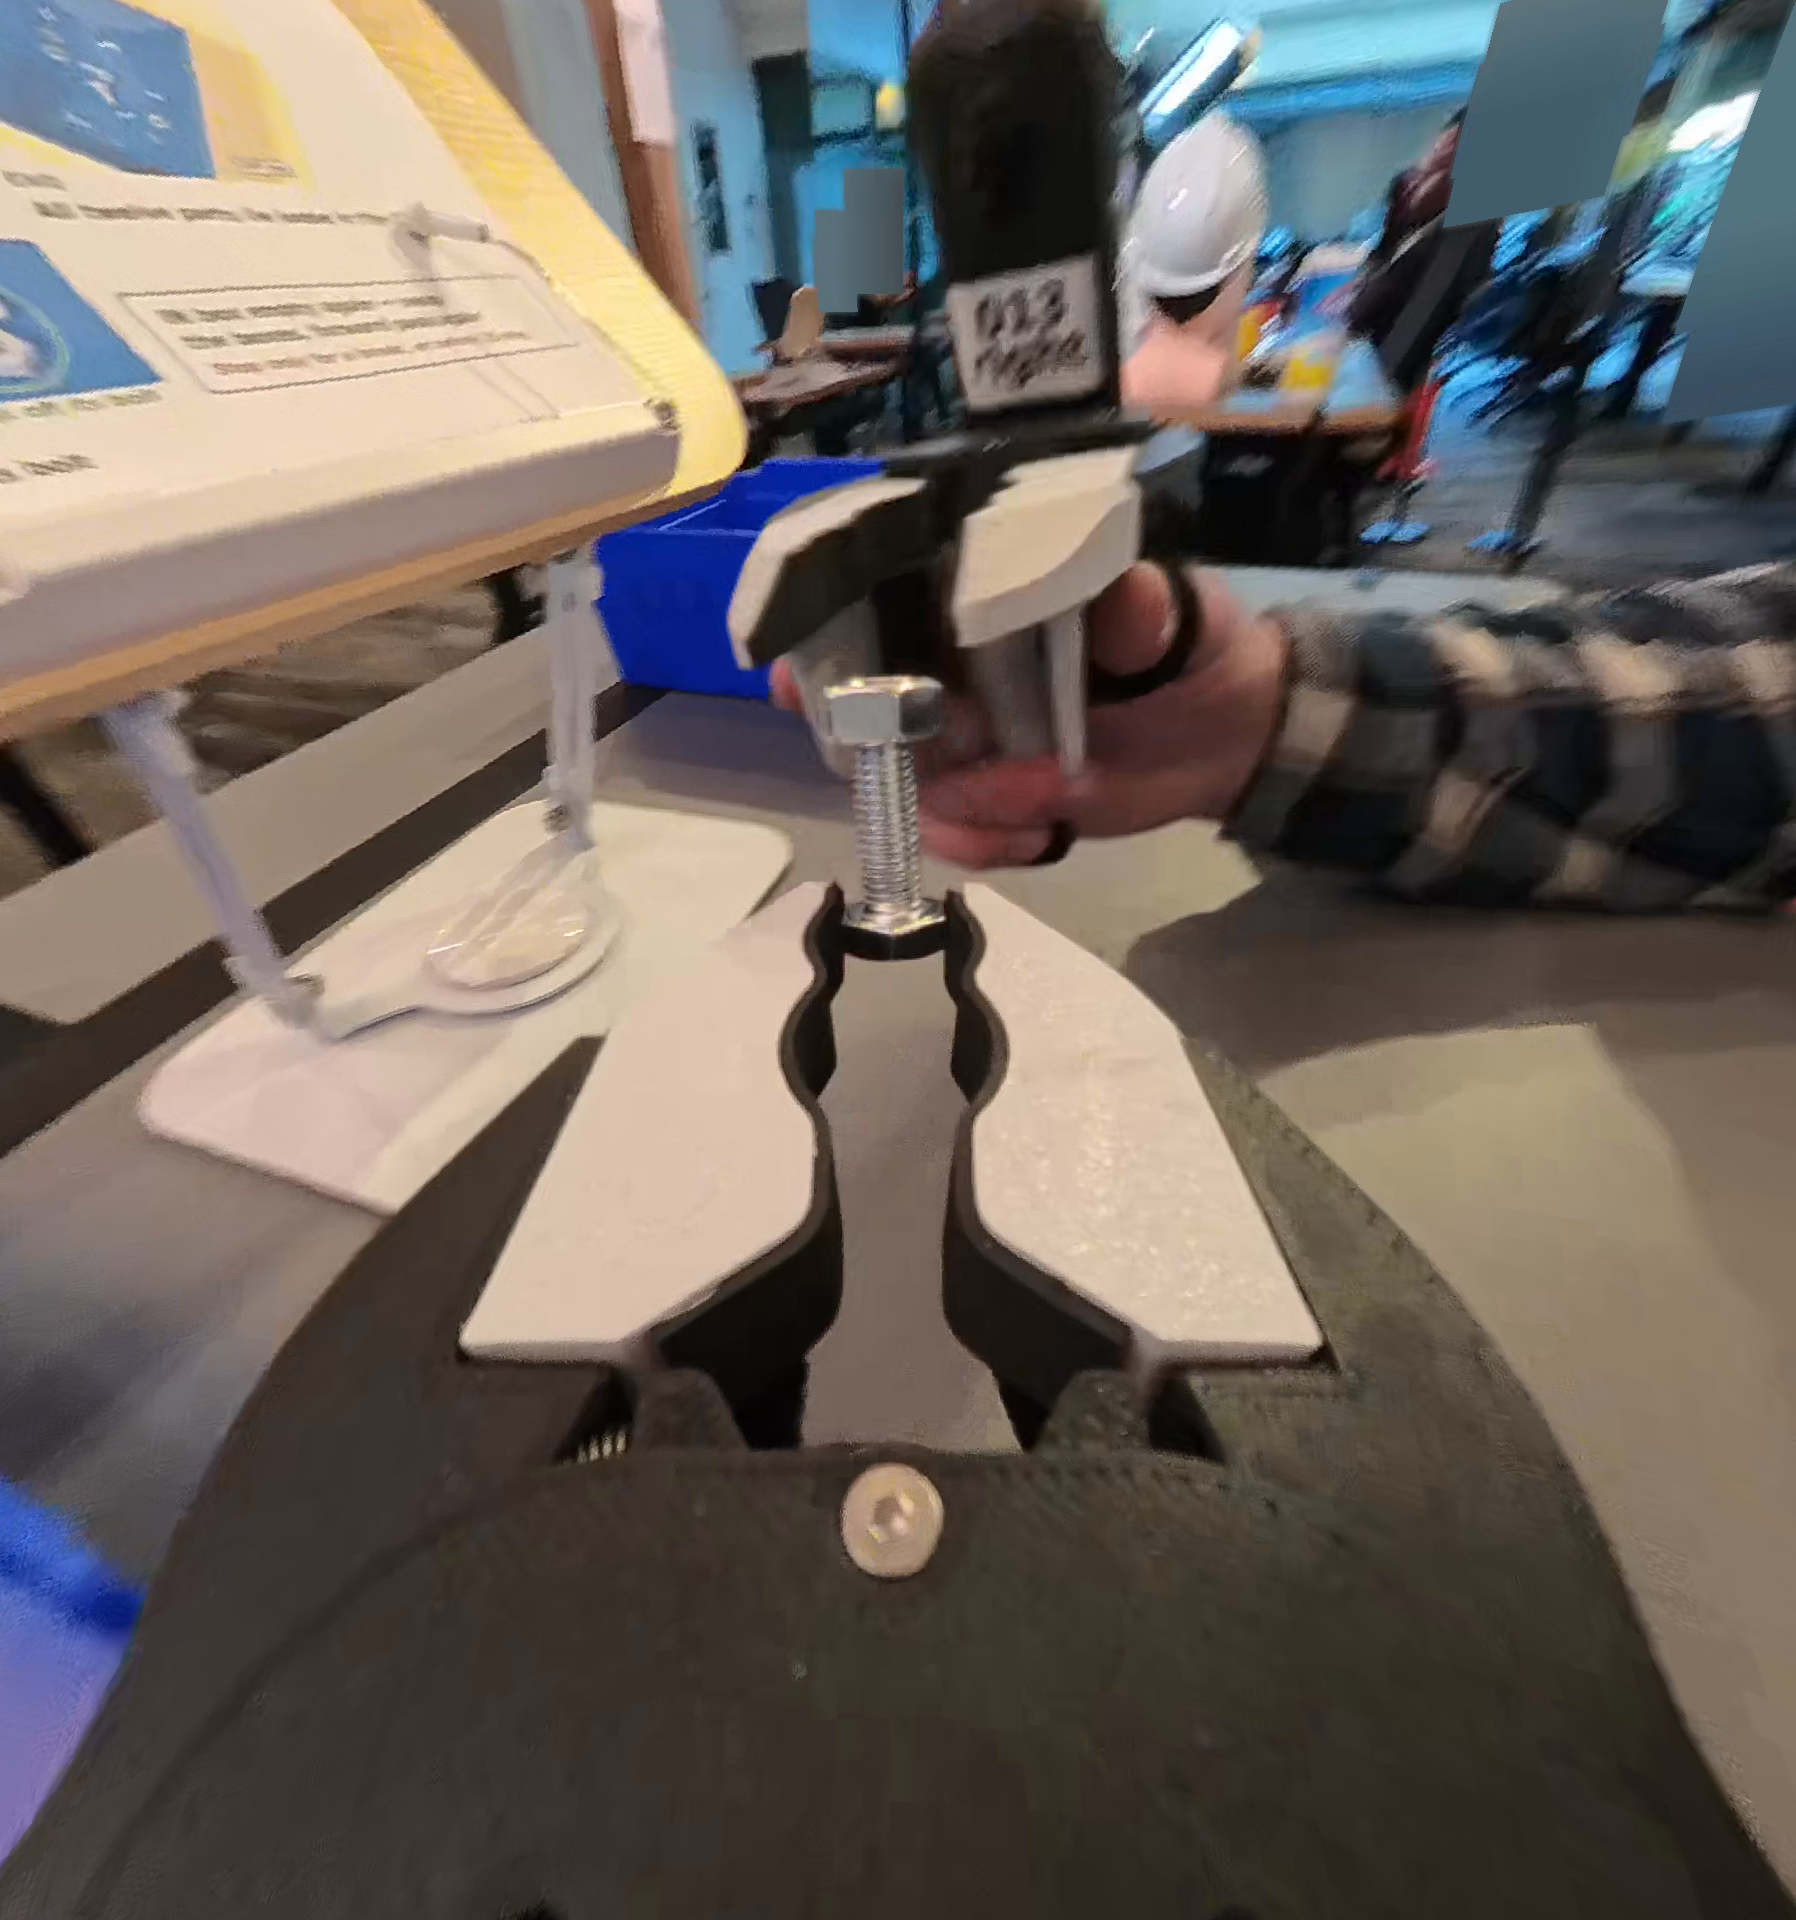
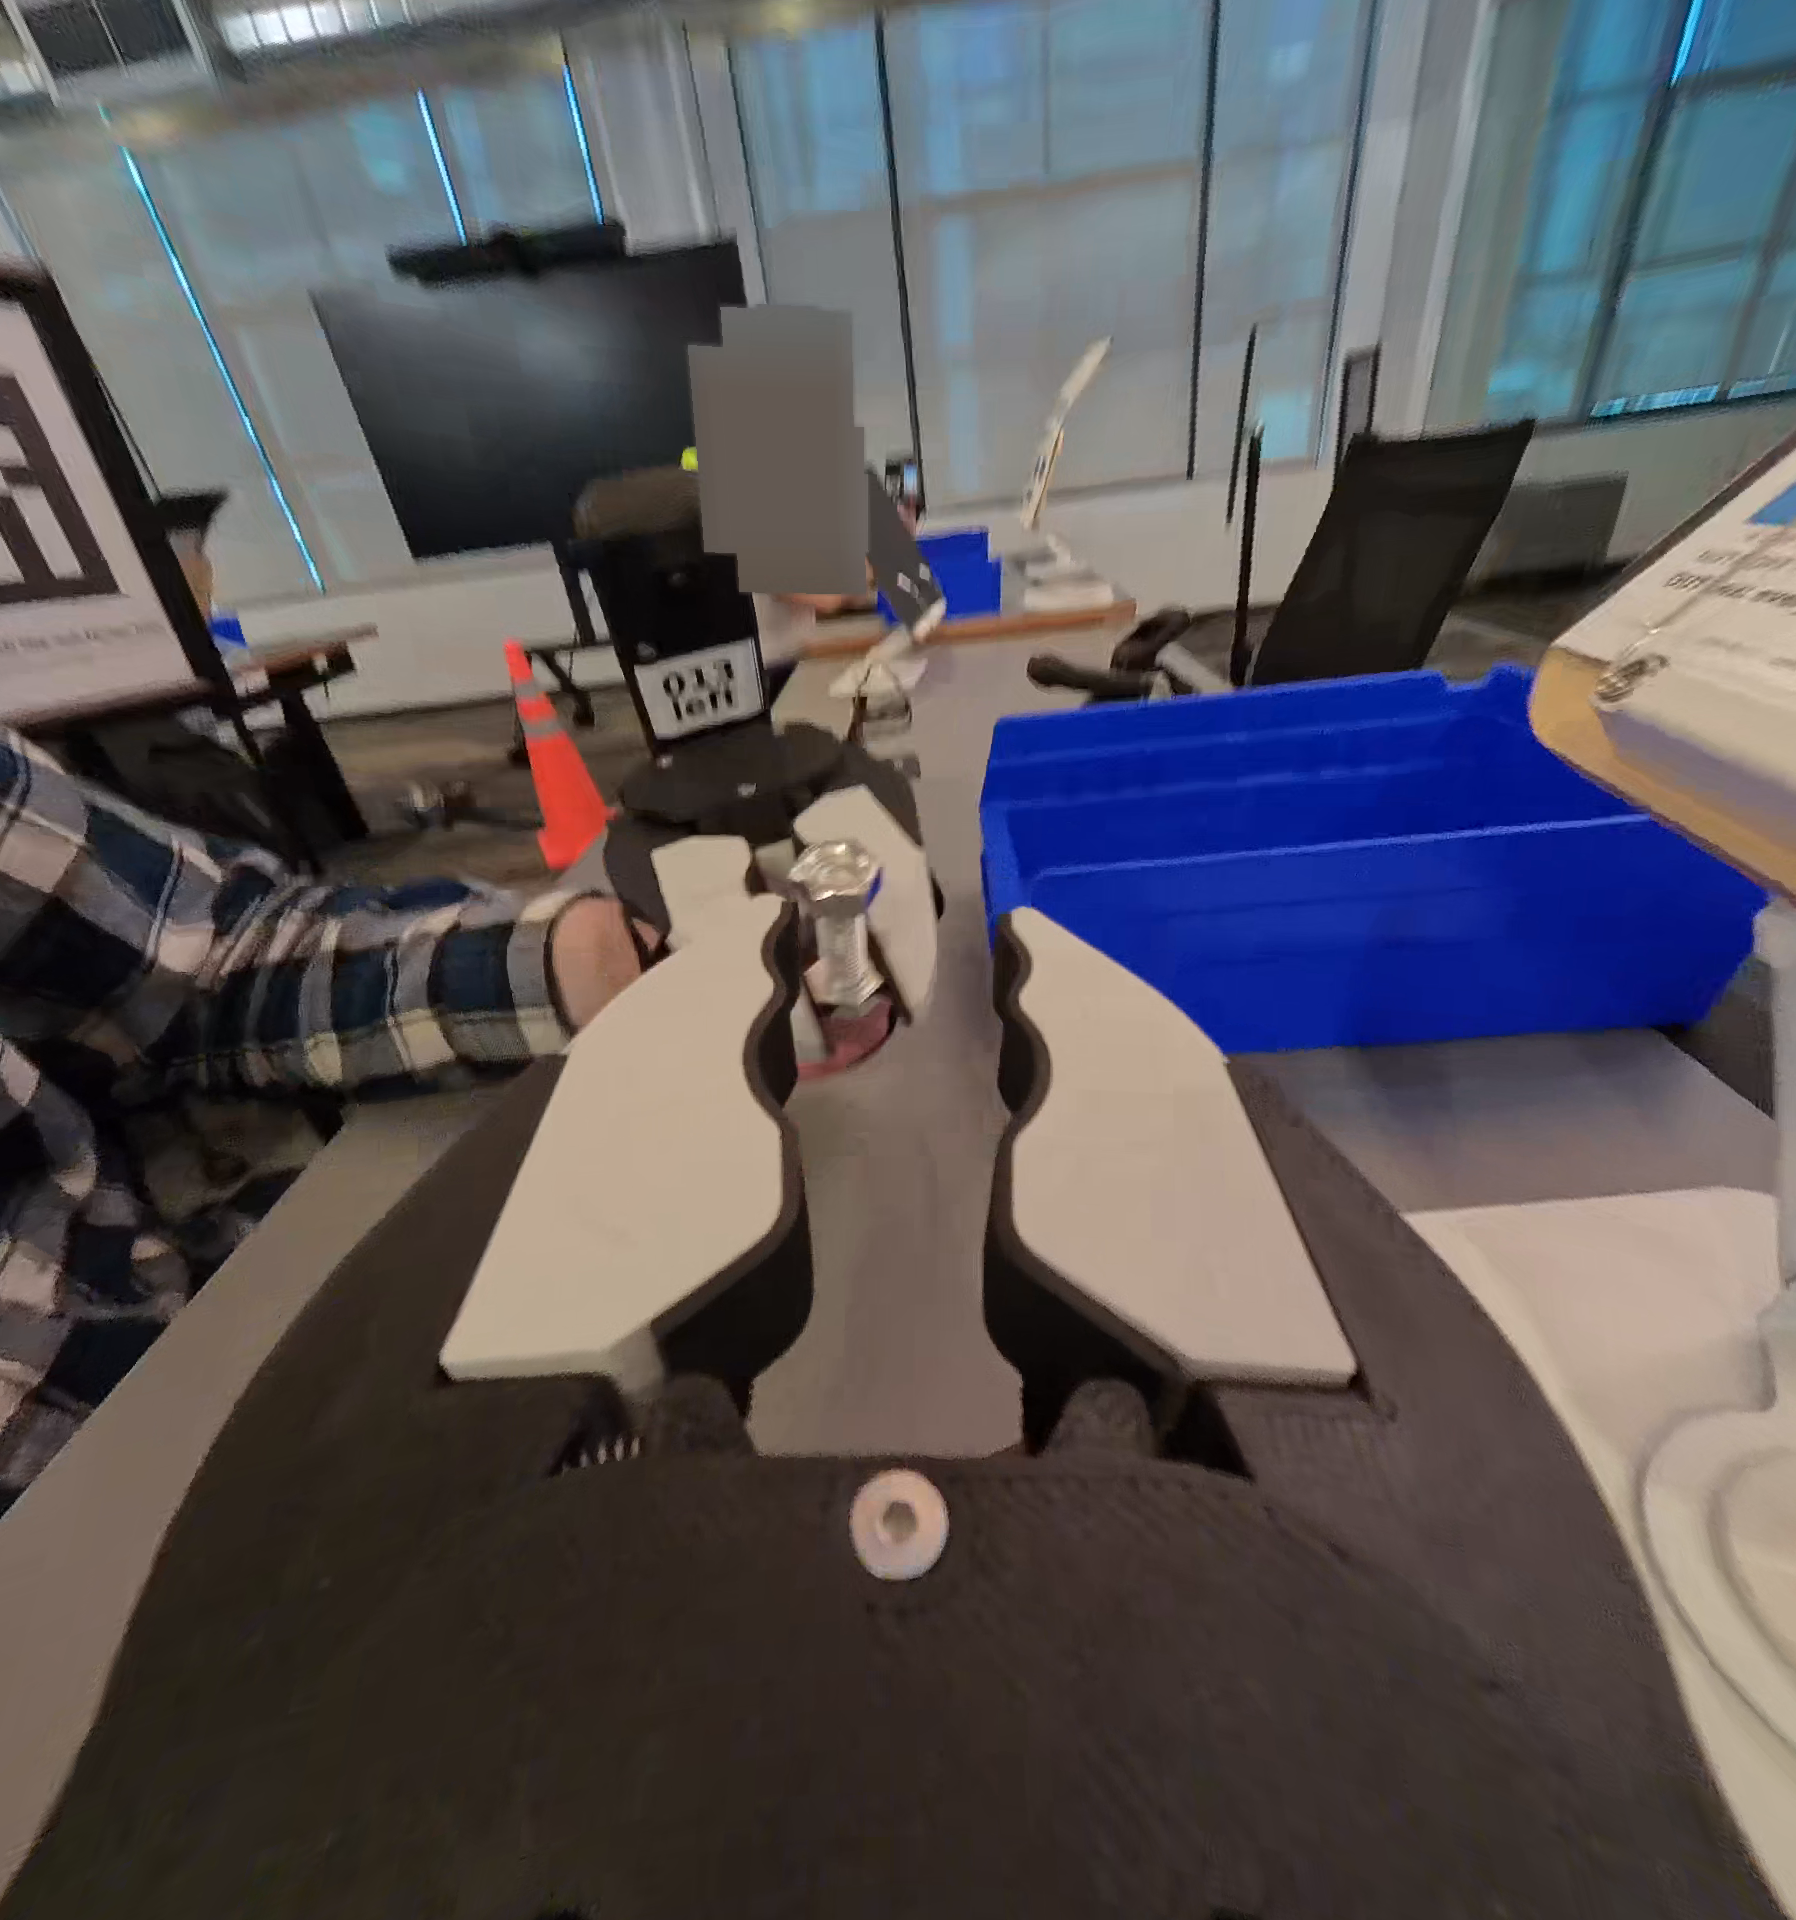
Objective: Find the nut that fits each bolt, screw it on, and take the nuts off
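Bolt point(image 1: 886, 800): standing upright, its nut point(image 1: 889, 920) clamped in left jaws; right jaws apart beside head, risking a glancing knock.

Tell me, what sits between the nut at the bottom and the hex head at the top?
Only the bolt's bare threaded shank, seen in the left wrist view. The nut is clamped in the left hand-held gripper; the head stands above.
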{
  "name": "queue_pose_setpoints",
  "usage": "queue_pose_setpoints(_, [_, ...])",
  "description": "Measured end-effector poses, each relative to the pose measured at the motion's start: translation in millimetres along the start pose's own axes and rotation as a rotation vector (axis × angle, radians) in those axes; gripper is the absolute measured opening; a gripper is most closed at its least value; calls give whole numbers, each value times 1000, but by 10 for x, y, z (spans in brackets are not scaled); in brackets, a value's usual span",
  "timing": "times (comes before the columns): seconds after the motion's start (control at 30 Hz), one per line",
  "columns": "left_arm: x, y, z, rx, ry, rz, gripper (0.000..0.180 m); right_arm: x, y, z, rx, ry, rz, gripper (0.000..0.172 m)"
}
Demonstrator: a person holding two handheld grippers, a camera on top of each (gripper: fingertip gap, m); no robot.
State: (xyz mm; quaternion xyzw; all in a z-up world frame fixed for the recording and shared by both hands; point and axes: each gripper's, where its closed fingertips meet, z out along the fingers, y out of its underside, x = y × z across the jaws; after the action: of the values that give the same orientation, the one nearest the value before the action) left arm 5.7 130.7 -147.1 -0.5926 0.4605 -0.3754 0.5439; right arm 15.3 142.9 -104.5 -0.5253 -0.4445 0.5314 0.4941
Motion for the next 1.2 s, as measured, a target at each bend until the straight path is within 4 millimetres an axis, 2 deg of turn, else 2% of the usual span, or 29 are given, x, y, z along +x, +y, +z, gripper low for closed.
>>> queue_pose_setpoints(0.17, [-268, 103, -108, -160, -244, 207, 18, -3, 168, 99, -223, 82, 28, 32])
queue_pose_setpoints(0.27, [-323, 167, -111, -244, -322, 315, 18, 7, 270, 203, -287, 141, 63, 33])
queue_pose_setpoints(0.37, [-301, 187, -82, -275, -338, 373, 18, 44, 309, 249, -294, 190, 115, 34])
queue_pose_setpoints(0.6, [-284, 241, -35, -332, -360, 445, 18, 109, 398, 232, -353, 258, 117, 31])
queue_pose_setpoints(0.93, [-413, 232, -58, -435, -529, 634, 18, 103, 397, 252, -267, 233, 360, 23])
queue_pose_setpoints(1.07, [-402, 258, -34, -479, -542, 694, 18, 132, 421, 244, -247, 241, 392, 19])
queue_pose_setpoints(1.2, [-398, 295, -24, -498, -524, 681, 18, 133, 459, 233, -277, 246, 362, 19])
